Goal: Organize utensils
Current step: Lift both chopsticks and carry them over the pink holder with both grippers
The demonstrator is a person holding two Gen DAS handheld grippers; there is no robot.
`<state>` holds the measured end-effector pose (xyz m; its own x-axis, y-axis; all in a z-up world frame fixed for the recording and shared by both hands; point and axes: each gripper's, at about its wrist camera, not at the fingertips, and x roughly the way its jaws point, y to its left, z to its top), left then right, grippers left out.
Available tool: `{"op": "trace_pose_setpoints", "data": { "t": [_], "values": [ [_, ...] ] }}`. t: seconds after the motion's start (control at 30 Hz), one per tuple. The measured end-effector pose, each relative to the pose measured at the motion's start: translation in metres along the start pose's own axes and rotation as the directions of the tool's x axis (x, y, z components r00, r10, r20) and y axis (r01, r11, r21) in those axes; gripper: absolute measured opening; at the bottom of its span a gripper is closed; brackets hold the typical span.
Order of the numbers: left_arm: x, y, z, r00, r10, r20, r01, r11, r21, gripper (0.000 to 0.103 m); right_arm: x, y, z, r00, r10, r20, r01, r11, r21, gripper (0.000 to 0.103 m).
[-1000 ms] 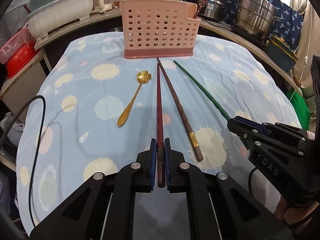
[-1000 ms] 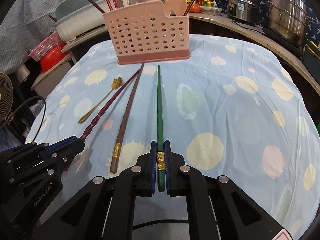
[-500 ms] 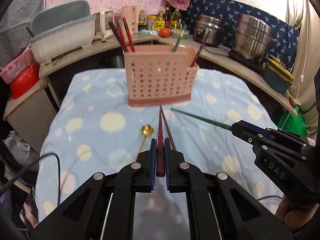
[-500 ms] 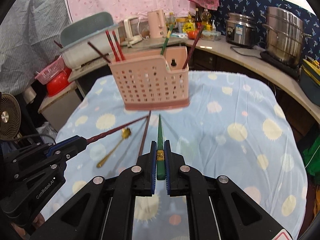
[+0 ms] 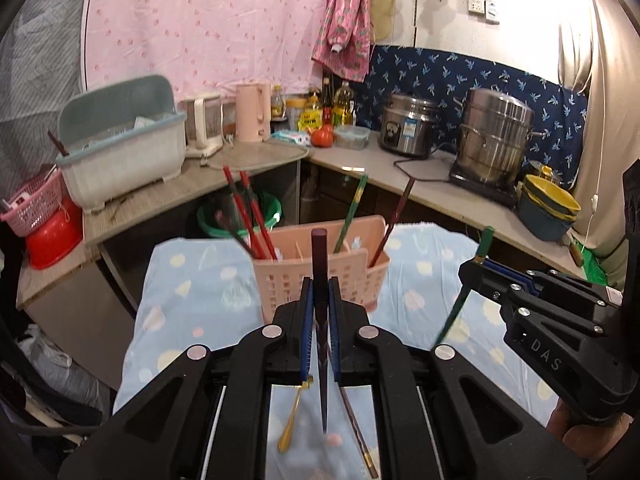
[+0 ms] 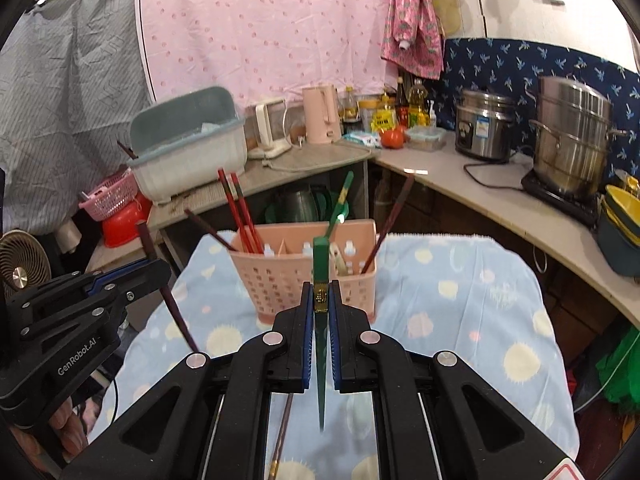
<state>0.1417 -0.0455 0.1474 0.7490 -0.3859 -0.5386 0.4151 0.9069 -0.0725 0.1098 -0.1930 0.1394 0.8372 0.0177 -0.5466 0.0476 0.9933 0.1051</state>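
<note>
Now both chopsticks (image 5: 320, 280) (image 6: 320, 276) stand upright, lifted off the cloth (image 5: 200, 292).

Both grippers were matte black plastic with blue finger pads (image 5: 307, 312) and silver screws. The left gripper (image 6: 156, 270) bore white "GenRobot.AI" lettering (the right gripper (image 5: 474, 270) read "DAS").

Both fisheye views are evenly and fairly brightly lit, with the strongest light at the upper right of the left wrist view, where the wall (image 5: 576, 36) washes out to near white. Straight lines bow hard toward the black circular borders, and the pink curtain (image 6: 260, 28) curves with them. Focus is soft overall: the dish bin (image 5: 120, 148) and the spoon (image 5: 294, 420) on the bench look smeared, and steel pots (image 6: 572, 136) carry mild glare.
</note>
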Motion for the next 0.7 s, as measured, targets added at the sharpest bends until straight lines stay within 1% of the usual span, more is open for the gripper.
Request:
{"op": "trace_pose_setpoints", "data": {
  "t": [0.23,0.47,0.57,0.63,0.7],
  "values": [
    [-0.006,-0.002,0.049,0.997,0.001,0.083,-0.002,1.000,0.012,0.007,-0.005,0.002,0.041,0.998,0.008,0.066,-0.008,1.000,-0.012,0.007],
    [-0.006,-0.001,0.103,0.986,0.008,0.169,-0.010,1.000,0.009,0.007,-0.004,0.001,0.093,0.989,0.009,0.149,-0.009,1.000,0.000,0.007],
    [-0.003,0.002,0.121,0.981,0.008,0.195,-0.008,1.000,0.002,0.007,0.002,0.001,0.116,0.984,0.015,0.178,-0.017,1.000,0.011,0.007],
    [0.001,0.005,0.130,0.978,0.009,0.210,-0.007,1.000,-0.008,0.007,0.007,0.002,0.127,0.981,0.019,0.191,-0.023,1.000,0.021,0.007],
    [0.007,0.008,0.136,0.977,-0.004,0.215,0.009,1.000,-0.022,0.007,0.012,0.004,0.135,0.979,0.023,0.204,-0.028,0.999,0.024,0.007]
  ]
}}
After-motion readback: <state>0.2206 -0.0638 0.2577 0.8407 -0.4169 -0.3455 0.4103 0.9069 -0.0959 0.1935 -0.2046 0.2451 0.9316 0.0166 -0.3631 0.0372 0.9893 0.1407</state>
